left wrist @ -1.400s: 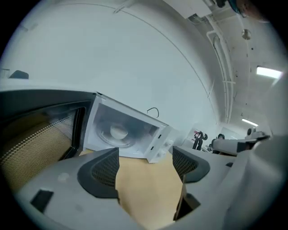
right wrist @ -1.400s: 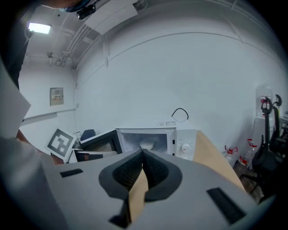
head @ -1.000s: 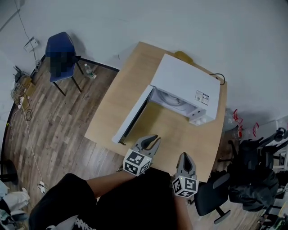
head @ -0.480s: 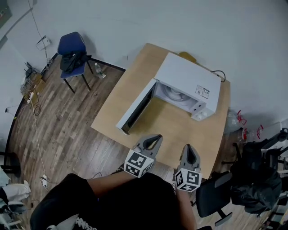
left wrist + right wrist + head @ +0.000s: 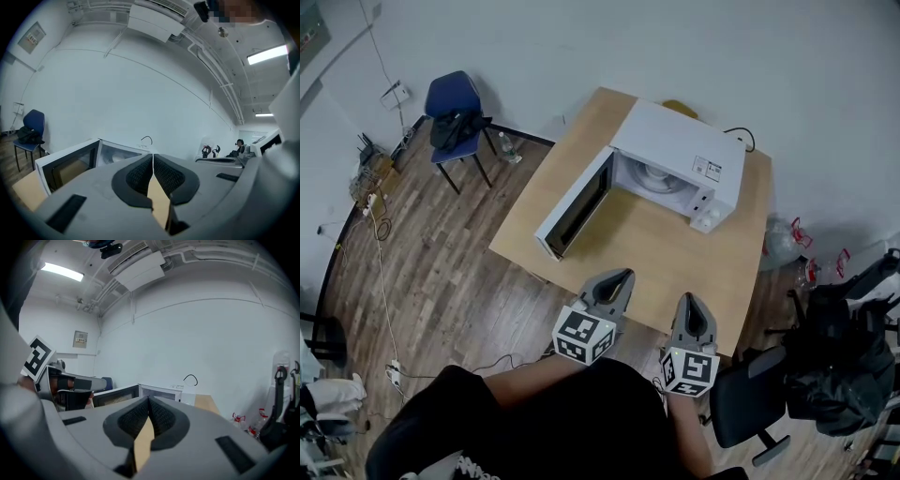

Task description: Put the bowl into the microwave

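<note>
Holding: left gripper [image 5: 622,277] and right gripper [image 5: 690,302] were closed together, empty.
Microwave [image 5: 675,145]: stood open by the tabletop's [image 5: 647,246] far edge.
Bowl [image 5: 654,174]: maybe the white round thing inside; probably hard, slippery, breakable; grip its rim.

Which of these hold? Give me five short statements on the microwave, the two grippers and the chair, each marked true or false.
1. The door of the microwave stands open. True.
2. The left gripper grips something. False: its jaws are together with nothing between them.
3. The microwave stands on the wooden table. True.
4. The right gripper has its jaws wide apart. False: they are together, with nothing between them.
5. The seat of the blue chair is bare. False: a dark garment lies on it.
</note>
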A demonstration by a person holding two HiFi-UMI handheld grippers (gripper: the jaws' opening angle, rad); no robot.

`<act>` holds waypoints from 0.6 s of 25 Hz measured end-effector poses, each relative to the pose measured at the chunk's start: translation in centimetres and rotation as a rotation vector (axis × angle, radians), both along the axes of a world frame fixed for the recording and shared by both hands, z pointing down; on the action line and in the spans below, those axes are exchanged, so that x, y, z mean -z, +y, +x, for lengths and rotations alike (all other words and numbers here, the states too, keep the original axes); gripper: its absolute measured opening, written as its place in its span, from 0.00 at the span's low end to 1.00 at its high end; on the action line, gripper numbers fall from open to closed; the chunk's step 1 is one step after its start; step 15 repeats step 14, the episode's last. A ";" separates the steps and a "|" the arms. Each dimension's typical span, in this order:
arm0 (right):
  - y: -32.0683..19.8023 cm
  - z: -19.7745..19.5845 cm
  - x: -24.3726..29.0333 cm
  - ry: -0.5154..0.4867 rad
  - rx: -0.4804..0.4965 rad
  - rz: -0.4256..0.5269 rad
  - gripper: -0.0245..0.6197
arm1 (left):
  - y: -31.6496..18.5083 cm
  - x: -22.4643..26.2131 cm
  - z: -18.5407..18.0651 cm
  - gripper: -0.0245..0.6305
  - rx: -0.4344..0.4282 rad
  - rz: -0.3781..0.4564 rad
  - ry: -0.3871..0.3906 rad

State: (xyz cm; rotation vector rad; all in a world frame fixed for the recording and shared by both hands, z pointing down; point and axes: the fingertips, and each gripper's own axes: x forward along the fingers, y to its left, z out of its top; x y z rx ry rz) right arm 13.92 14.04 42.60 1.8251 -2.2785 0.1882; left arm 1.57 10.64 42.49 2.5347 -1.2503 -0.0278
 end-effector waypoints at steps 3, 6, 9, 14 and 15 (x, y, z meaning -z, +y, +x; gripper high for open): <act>1.4 0.4 0.1 -0.016 0.005 0.006 0.13 | 1.6 0.2 0.1 0.07 0.017 0.017 -0.023; 3.4 0.6 -0.3 -0.015 0.014 -0.005 0.13 | 3.7 0.1 0.5 0.07 0.026 0.032 -0.054; 5.4 0.9 -0.7 -0.013 0.017 -0.019 0.13 | 6.0 0.0 0.9 0.07 0.031 0.035 -0.066; 8.5 2.0 -0.9 -0.027 0.020 -0.013 0.13 | 9.2 -0.4 1.9 0.07 0.043 0.043 -0.078; 8.5 2.0 -0.9 -0.027 0.020 -0.013 0.13 | 9.2 -0.4 1.9 0.07 0.043 0.043 -0.078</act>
